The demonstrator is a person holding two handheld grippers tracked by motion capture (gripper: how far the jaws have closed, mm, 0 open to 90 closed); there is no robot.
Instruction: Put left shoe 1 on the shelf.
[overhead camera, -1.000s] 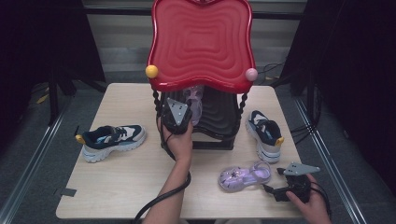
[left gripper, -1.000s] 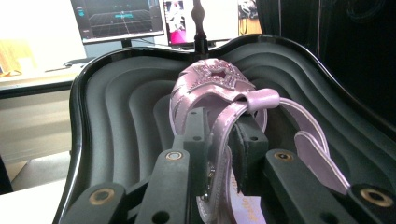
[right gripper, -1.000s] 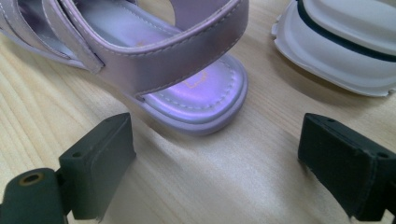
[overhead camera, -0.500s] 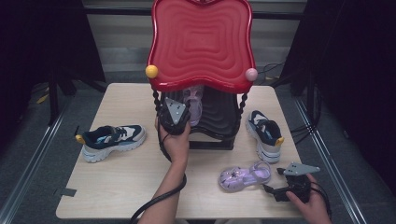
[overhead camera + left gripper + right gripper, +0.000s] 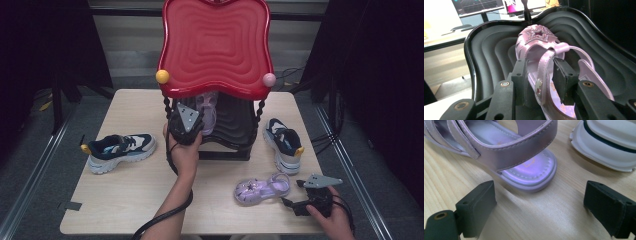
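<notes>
Left tongs [image 5: 540,81] just opened round lilac sandal [image 5: 541,47] strap; no legible writing.

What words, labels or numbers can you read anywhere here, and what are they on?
No text is clear enough to quote.
Purple sandal on the table: a faint orange print on the insole at the heel, too blurred to read.
Purple sandal on the black shelf: pale marks on the insole beside the left hand-held gripper, too blurred to read.
Monitors behind the shelf: screen content too small to read.
</notes>
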